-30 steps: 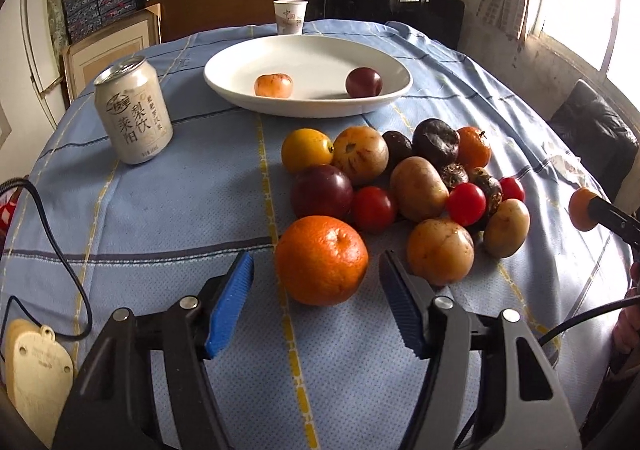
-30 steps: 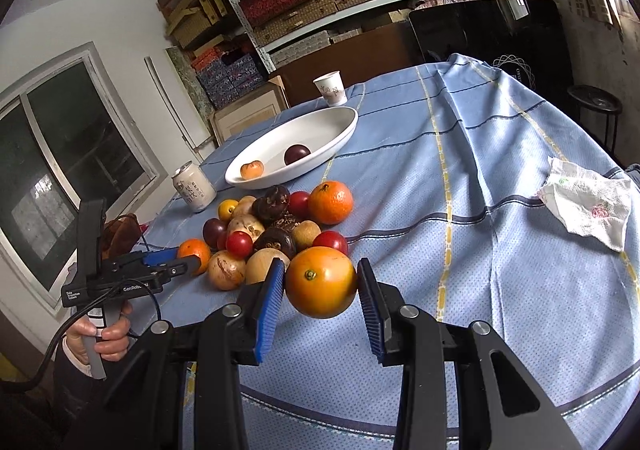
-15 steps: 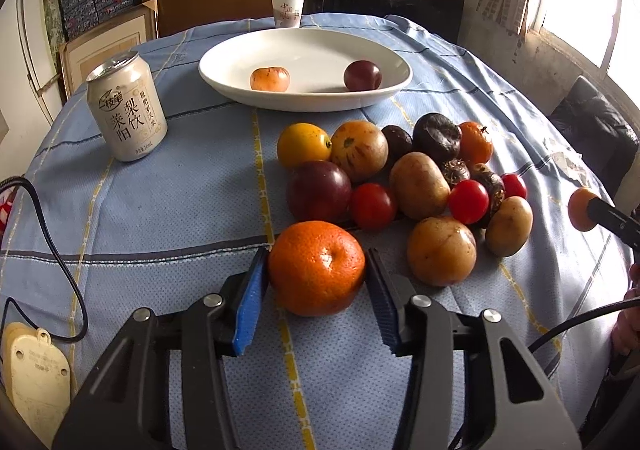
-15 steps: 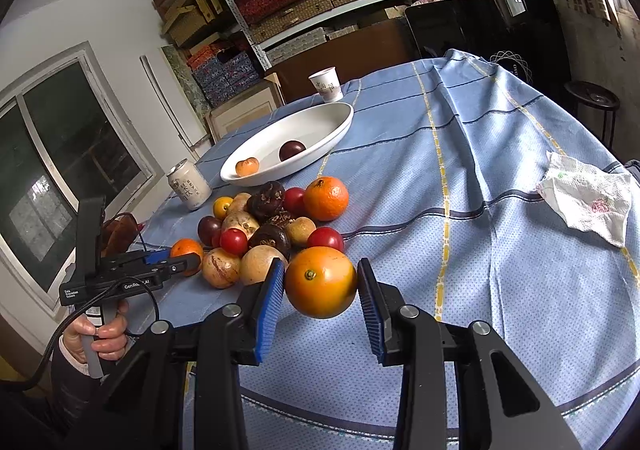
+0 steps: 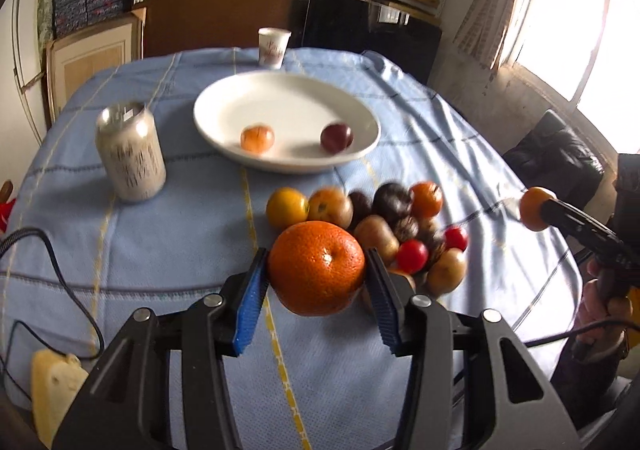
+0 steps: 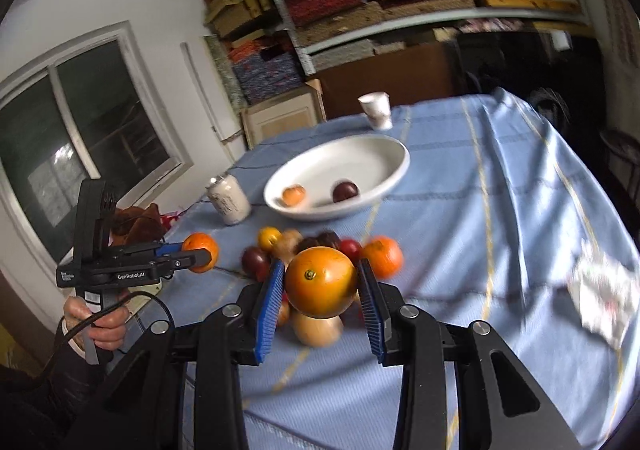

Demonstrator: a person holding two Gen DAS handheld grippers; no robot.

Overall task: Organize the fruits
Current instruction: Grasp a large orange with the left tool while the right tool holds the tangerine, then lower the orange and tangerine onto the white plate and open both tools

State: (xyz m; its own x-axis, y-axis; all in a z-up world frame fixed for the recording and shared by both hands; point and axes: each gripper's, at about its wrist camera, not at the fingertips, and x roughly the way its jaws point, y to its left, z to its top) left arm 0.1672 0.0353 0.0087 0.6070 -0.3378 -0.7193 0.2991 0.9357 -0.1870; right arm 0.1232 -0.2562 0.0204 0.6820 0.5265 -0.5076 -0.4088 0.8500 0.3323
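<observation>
1. Nearest the left wrist lens: left gripper [image 5: 316, 292] clamped on a large orange mandarin [image 5: 317, 266], blue pads pressed to both flanks, fruit lifted clear of the blue-checked counter [image 5: 168, 234].
2. Nearest the right wrist lens: right gripper [image 6: 320, 302] closed on a smooth orange fruit [image 6: 321, 282] with stem end facing the camera, likewise carried in the air above the pile.
3. Just beyond, on the cloth: the unsorted fruit pile [image 5: 384, 217], a tight cluster of yellow, brown, dark purple and small red pieces, touching one another; exact count unclear through motion blur.
4. To the left of the pile, apart from it: a pale drink can [image 5: 130, 151], upright.
5. Farther back, centre: white oval dish [image 5: 224, 105] holding only two pieces, a small orange fruit [image 5: 257, 137] and a dark plum-coloured fruit [image 5: 337, 137], well apart from each other.
6. At the far edge: a paper cup [image 5: 273, 47], upright; at the right side of the cloth, a crumpled tissue [image 6: 604, 302].
7. Judged early in the job: two pieces in the dish, two more in transit, most of the pile left to move.
</observation>
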